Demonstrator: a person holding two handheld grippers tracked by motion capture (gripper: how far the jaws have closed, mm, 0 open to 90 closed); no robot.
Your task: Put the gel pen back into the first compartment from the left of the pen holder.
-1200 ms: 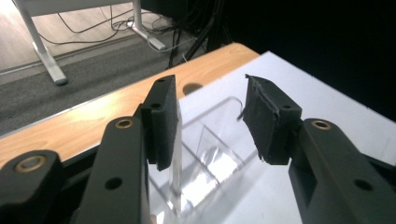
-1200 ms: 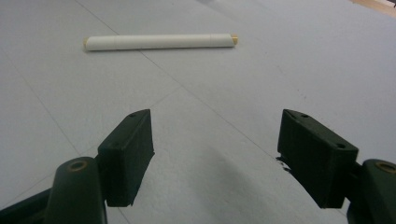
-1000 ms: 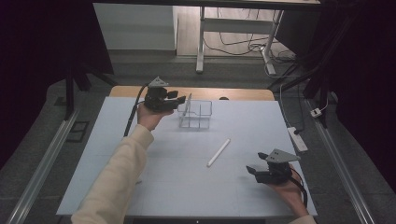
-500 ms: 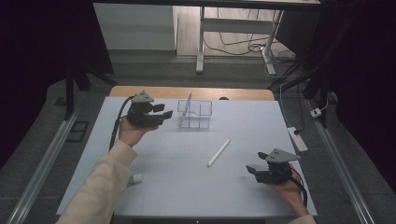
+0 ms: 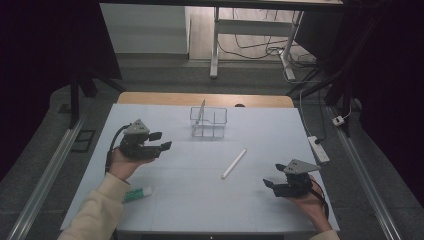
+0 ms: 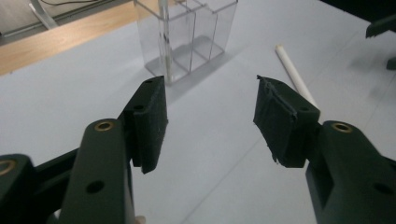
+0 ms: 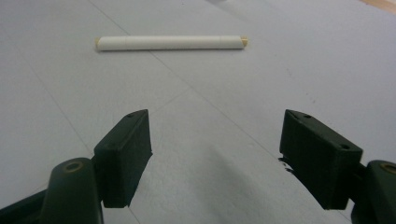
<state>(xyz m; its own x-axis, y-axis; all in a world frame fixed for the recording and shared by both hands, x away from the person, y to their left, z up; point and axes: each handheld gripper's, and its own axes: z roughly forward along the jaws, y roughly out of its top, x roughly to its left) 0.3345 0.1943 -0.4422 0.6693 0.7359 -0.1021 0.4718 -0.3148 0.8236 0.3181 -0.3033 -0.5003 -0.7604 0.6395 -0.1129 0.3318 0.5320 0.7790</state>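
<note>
From above, my left gripper (image 5: 159, 141) hovers over the desk (image 5: 150, 210) near its left edge, jaws parted with nothing between them; they have just been opening. My right gripper (image 5: 270, 183) sits near the desk's right front corner, jaws spread wide and empty.

The high view alone shows a small green-and-white tube (image 5: 137, 194) lying by the left front edge, just beside my left forearm.

The left gripper view brings close what is tiny from above: a clear divided box (image 6: 187, 35) standing toward the desk's far edge, with a thin upright stick (image 6: 164, 42) in one compartment. A white stick (image 6: 293, 74) lies flat beyond my right-hand jaw there.

The right gripper view shows that same white stick (image 7: 170, 43) lying crosswise ahead of my jaws, apart from them, with bare desk between.

In the high view the white stick (image 5: 234, 163) rests mid-desk, between both grippers, with open surface all round it.
</note>
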